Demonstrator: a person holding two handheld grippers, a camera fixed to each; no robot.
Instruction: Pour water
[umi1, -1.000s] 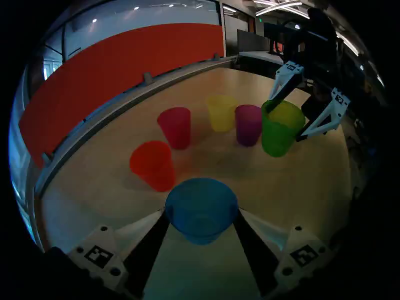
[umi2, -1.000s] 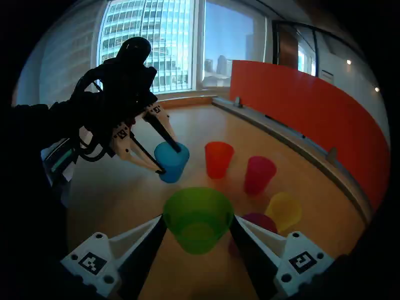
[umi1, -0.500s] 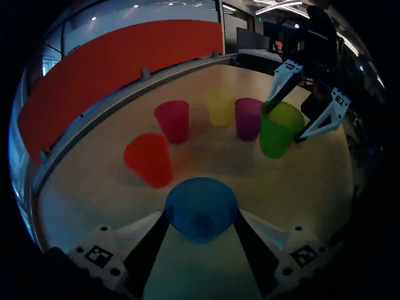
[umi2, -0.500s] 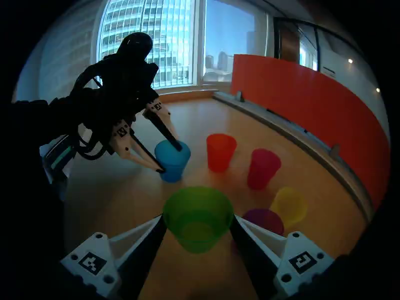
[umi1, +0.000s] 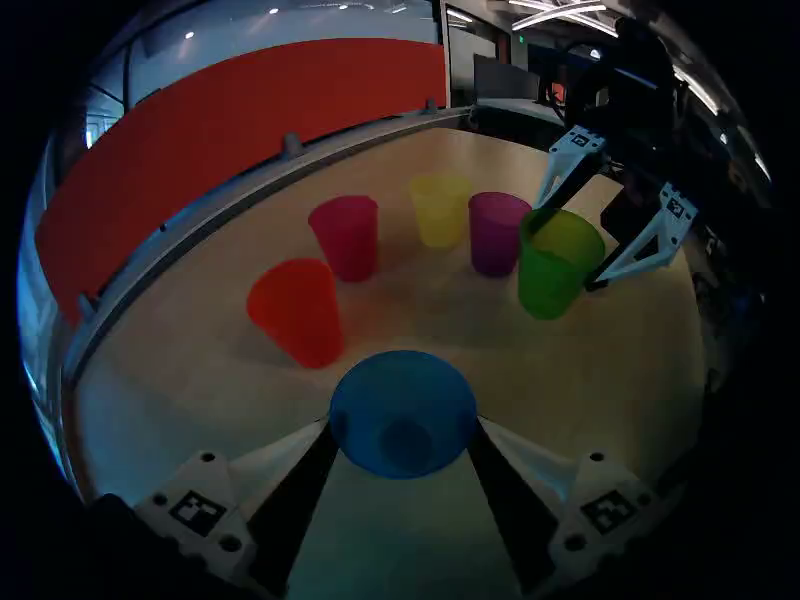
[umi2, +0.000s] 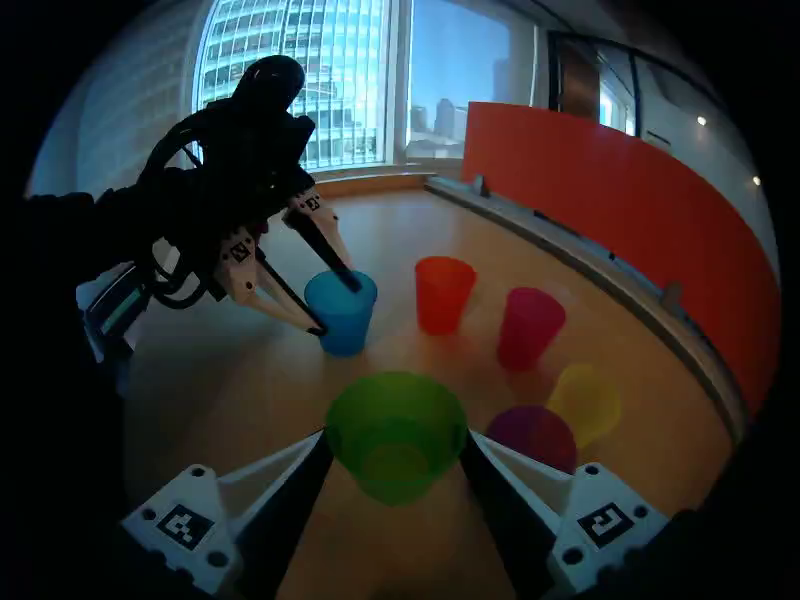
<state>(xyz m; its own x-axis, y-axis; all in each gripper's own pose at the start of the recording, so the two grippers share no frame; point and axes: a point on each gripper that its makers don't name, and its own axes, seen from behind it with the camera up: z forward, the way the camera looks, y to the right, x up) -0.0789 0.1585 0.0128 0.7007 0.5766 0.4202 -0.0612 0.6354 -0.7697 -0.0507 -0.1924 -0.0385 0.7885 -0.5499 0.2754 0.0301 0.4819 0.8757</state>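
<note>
Here, upright blue cup (umi1: 403, 415), green cup (umi2: 396, 435).

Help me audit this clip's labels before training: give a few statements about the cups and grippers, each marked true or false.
1. The left gripper holds the blue cup between its fingers. True.
2. The right gripper holds a purple cup. False: its fingers grip the green cup.
3. The red cup stands on the table, free of both grippers. True.
4. The yellow cup lies on its side. False: it stands upright.
</note>
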